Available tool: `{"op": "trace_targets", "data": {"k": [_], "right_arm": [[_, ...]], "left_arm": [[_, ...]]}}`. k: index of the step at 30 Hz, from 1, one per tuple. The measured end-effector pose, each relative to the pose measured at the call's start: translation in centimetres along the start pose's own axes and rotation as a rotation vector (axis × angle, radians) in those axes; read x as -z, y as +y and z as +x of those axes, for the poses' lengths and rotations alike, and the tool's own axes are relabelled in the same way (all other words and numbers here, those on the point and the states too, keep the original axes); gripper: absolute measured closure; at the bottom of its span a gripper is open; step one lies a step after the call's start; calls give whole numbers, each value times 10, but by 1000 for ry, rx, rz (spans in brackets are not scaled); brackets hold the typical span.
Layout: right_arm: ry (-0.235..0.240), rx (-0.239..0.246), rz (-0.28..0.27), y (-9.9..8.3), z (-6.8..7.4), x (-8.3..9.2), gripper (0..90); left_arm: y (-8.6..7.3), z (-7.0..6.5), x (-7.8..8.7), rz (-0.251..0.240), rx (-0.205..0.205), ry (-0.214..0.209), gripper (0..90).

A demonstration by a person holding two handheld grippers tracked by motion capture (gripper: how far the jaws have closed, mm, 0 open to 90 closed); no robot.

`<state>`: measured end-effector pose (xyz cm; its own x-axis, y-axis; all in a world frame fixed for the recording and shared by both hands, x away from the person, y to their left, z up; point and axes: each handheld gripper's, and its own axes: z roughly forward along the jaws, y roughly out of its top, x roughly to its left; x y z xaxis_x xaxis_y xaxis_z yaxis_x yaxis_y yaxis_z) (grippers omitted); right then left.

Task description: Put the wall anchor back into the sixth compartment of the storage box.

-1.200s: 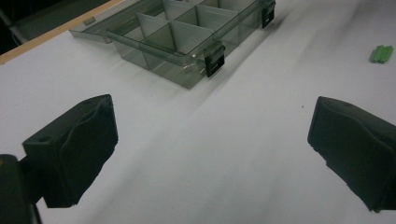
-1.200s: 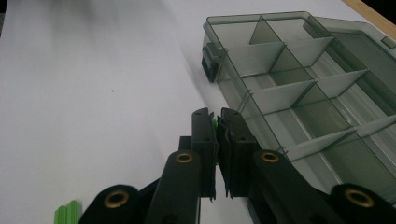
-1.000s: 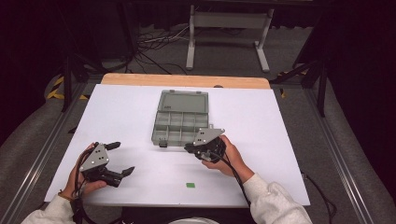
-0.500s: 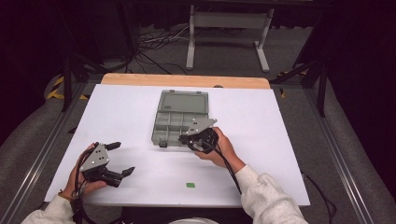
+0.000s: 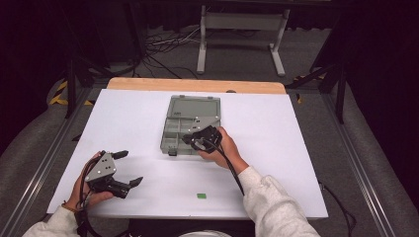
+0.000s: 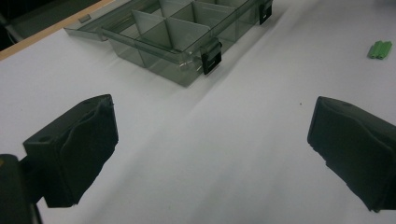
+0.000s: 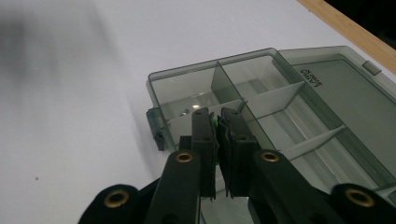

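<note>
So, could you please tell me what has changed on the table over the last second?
The right gripper, shut on a small green piece, has moved from beside the clear box to over its near compartments, carrying the piece along. Nothing was taken hold of or let go. The left gripper stayed open in place, and the box and the other green piece on the white table kept their spots.

Glossy clear smoked-plastic organizer box [image 5: 190, 126] on matt white table sheet [image 5: 123, 123]
</note>
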<state>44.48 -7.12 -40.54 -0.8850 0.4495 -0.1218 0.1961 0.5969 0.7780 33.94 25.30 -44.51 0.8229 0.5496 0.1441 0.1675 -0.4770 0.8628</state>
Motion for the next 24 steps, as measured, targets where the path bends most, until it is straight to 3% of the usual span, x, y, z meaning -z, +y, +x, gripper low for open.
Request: {"op": "trace_targets", "data": {"k": [11, 24], "right_arm": [[-16, -34, 20, 3, -8, -16, 854], [-19, -49, 38, 1, -10, -21, 849]], "left_arm": [[0, 0, 1, -5, 0, 1, 27], [0, 0, 1, -3, 1, 4, 27]]}}
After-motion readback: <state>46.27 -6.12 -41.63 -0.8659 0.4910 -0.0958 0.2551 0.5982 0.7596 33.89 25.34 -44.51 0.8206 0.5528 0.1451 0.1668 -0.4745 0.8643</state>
